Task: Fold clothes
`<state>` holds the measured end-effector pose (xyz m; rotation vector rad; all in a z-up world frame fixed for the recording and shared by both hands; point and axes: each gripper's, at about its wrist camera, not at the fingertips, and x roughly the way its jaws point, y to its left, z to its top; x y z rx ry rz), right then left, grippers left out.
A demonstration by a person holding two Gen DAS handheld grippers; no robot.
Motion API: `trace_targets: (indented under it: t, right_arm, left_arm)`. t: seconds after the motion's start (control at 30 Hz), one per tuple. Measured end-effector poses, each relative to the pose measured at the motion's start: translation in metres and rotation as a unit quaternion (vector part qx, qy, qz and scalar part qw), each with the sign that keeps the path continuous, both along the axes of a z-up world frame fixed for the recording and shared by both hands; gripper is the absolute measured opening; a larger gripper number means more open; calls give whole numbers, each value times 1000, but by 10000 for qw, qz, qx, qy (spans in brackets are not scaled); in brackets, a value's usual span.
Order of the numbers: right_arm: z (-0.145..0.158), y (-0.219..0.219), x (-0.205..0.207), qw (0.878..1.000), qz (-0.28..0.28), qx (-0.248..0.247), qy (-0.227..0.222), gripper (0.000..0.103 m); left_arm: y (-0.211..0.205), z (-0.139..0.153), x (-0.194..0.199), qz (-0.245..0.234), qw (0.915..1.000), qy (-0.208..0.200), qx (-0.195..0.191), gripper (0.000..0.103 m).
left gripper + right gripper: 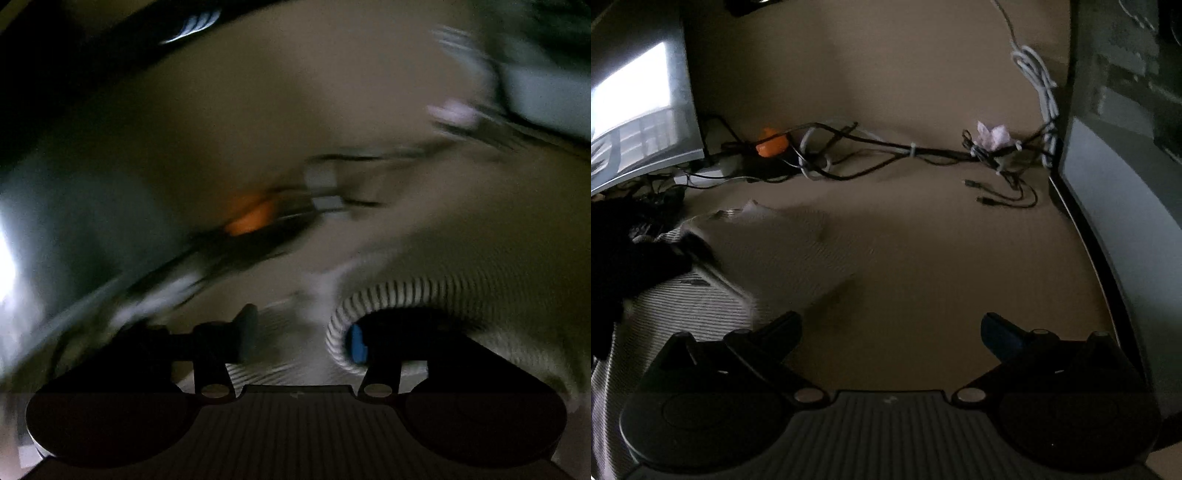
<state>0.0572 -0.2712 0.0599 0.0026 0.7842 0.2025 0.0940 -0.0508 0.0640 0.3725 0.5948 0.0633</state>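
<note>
Both tongs apart, striped garment (pixel 683 306) left of right tongs (pixel 892 332)

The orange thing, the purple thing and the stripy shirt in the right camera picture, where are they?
orange thing (pixel 771 147): right wrist view, its rounded middle, among the cables.
purple thing (pixel 993 135): right wrist view, its crumpled top.
stripy shirt (pixel 690 302): right wrist view, flat striped cloth at lower left.
</note>
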Motion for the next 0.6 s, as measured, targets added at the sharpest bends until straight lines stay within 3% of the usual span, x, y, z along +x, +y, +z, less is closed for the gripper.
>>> trace_targets:
  t: [0.07, 0.13, 0.23, 0.27, 0.37, 0.43, 0.6]
  right_arm:
    - [1, 13, 1, 9996, 188, -173, -100, 103]
    - [1, 30, 2, 9979, 435, -435, -219, 103]
    - [-1, 68, -1, 9878, 967, -1106, -511, 103]
    - [-1, 80, -3, 9831, 1160, -1276, -611, 103]
    - [3, 113, -11, 9691, 1816, -1453, -820, 103]
    - [4, 133, -17, 9594, 2185, -1523, -926, 103]
    - [-11, 169, -30, 9377, 2850, -1827, -786, 103]
  left_arm:
    - [35, 5, -11, 683, 9966, -10, -468, 64]
    - [71, 4, -24, 1257, 9856, 110, -1126, 69]
    - [120, -13, -42, 1776, 9485, 592, -2556, 70]
    - [127, -17, -46, 1821, 9404, 643, -2800, 71]
    - [131, -16, -56, 1644, 9414, 516, -2901, 77]
    - [125, -9, -59, 1281, 9533, 420, -2702, 87]
    - [90, 5, -63, 285, 9873, 210, -1549, 87]
